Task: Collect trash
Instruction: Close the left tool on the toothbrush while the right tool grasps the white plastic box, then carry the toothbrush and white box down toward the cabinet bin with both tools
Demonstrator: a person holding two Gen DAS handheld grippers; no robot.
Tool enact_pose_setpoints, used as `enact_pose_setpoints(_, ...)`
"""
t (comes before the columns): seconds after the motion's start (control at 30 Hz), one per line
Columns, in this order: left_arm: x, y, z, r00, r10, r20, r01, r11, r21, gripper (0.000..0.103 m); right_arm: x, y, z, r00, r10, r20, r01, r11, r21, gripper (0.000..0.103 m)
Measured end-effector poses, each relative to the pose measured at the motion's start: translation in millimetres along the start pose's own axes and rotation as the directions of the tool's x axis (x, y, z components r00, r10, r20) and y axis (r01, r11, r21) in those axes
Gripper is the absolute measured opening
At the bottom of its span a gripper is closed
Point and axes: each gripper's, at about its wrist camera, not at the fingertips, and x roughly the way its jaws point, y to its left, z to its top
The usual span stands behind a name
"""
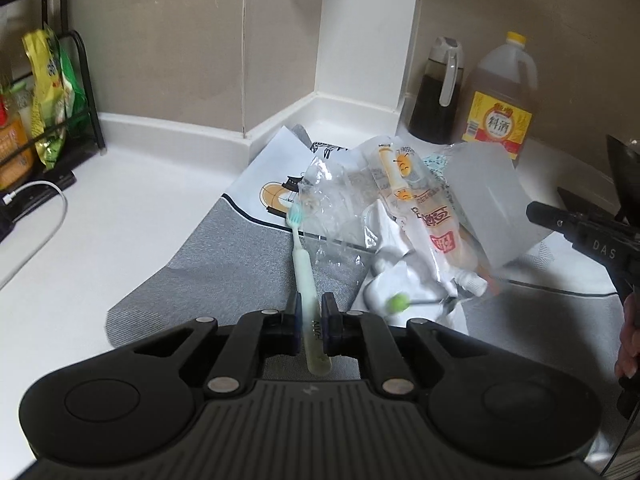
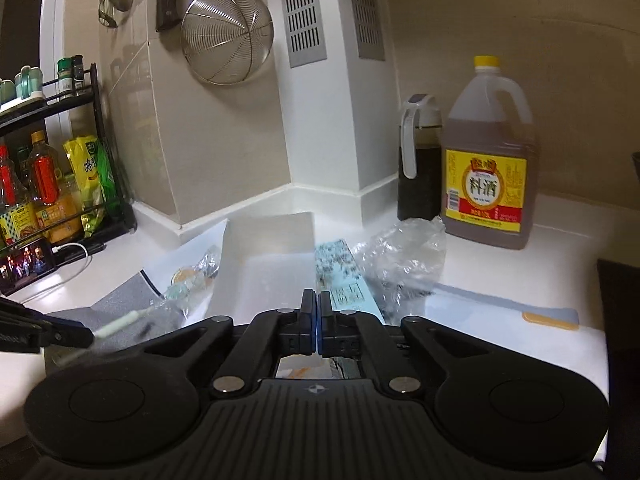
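Note:
My left gripper (image 1: 311, 305) is shut on the handle of a pale green toothbrush (image 1: 299, 256), whose bristled head points away over a grey and white cloth (image 1: 224, 272). Beyond it lies a trash pile: clear wrappers (image 1: 328, 200), a printed spouted pouch (image 1: 424, 216) and crumpled white paper (image 1: 384, 280). My right gripper (image 1: 534, 212) comes in from the right and pinches the edge of a translucent white plastic sheet (image 1: 492, 204). In the right wrist view its jaws (image 2: 316, 308) stand pressed together with that sheet (image 2: 272, 256) rising in front. The left gripper (image 2: 90, 338) and toothbrush handle (image 2: 118, 328) show at the left.
A cooking wine jug (image 1: 500, 112) and a dark sauce dispenser (image 1: 436, 96) stand in the back corner. A black rack (image 2: 96, 200) with bottles and packets, and a phone (image 2: 26, 266) on a cable, sit at the left. A blue spatula (image 2: 520, 312) lies at the right.

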Motion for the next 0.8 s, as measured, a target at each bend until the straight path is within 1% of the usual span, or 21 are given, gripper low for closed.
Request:
enact_pose_setpoints(0.2, -12.9, 7.8, -24.1, 0.999, -0.024, -0.045, 0.023, 1.000, -0.016, 0.010, -23.7, 2.6, -16.4, 0.998, -0.016, -0.062, 0.014, 1.000, -0.027, 0.001)
enact_pose_setpoints(0.27, -9.6, 9.7, -28.1, 0.998, -0.013, -0.057, 0.012, 1.000, -0.015, 0.010, -31.1, 2.9, -22.7, 0.997, -0.022, -0.078, 0.020, 0.999, -0.036, 0.001)
enact_pose_setpoints(0.37, -1.6, 13.9, -25.9, 0.997, -0.005, -0.081, 0.003, 1.000, -0.024, 0.010, -35.5, 2.8, -29.7, 0.994, -0.046, -0.101, 0.041, 0.998, -0.052, 0.001)
enact_pose_setpoints(0.47, 5.4, 13.4, -17.1, 0.997, 0.024, -0.073, -0.024, 1.000, 0.004, 0.010, -30.1, -0.6, -32.8, 0.989, -0.065, -0.136, 0.060, 0.997, -0.041, 0.001)
enact_pose_setpoints(0.57, 15.0, 9.8, -8.9, 0.997, 0.024, -0.078, -0.023, 1.000, 0.012, 0.012, -21.6, -2.2, -34.0, 0.984, -0.084, -0.160, 0.080, 0.996, -0.030, 0.005)
enact_pose_setpoints(0.6, 19.0, 8.3, -7.1, 0.996, 0.026, -0.082, -0.025, 1.000, 0.016, 0.015, -18.3, -1.8, -34.5, 0.981, -0.090, -0.169, 0.085, 0.996, -0.035, 0.005)
enact_pose_setpoints(0.67, 29.9, 5.7, -6.4, 0.995, 0.035, -0.093, -0.033, 0.999, 0.029, 0.026, -11.1, -1.2, -36.3, 0.977, -0.101, -0.188, 0.094, 0.994, -0.050, 0.008)
enact_pose_setpoints(0.7, 36.5, 4.8, -6.6, 0.993, 0.044, -0.106, -0.041, 0.999, 0.033, 0.037, -7.5, -1.9, -37.0, 0.975, -0.102, -0.198, 0.095, 0.994, -0.046, 0.012)
enact_pose_setpoints(0.73, 42.4, 4.3, -7.3, 0.992, 0.052, -0.116, -0.048, 0.998, 0.037, 0.042, -5.6, -3.4, -37.3, 0.975, -0.095, -0.200, 0.090, 0.995, -0.033, 0.018)
enact_pose_setpoints(0.8, 50.5, 2.2, -10.7, 0.991, 0.067, -0.116, -0.060, 0.996, 0.061, 0.043, -0.5, -4.5, -37.3, 0.972, -0.097, -0.214, 0.096, 0.995, -0.019, 0.024)
